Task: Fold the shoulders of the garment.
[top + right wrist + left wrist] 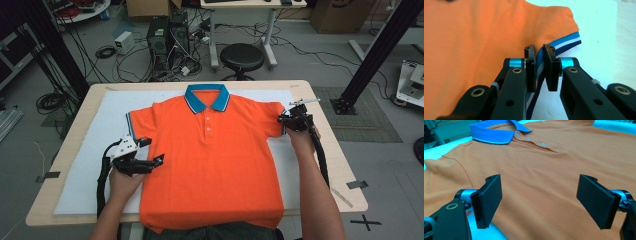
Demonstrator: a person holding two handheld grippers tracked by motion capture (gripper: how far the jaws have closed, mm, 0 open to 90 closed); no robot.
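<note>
Counting one polo shirt (215, 150) | three buttons (529, 138) | two grippers: right gripper (539, 53), left gripper (539, 200)

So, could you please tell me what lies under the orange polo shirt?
Under the orange polo shirt lies a white mat on the wooden table. Whatever is beneath the shirt's middle is covered. Its hem overhangs the table's near edge.

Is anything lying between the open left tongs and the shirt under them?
Nothing visible. The left tongs stand open over bare orange shirt fabric near its side edge. The right tongs already pinch the striped sleeve cuff.
</note>
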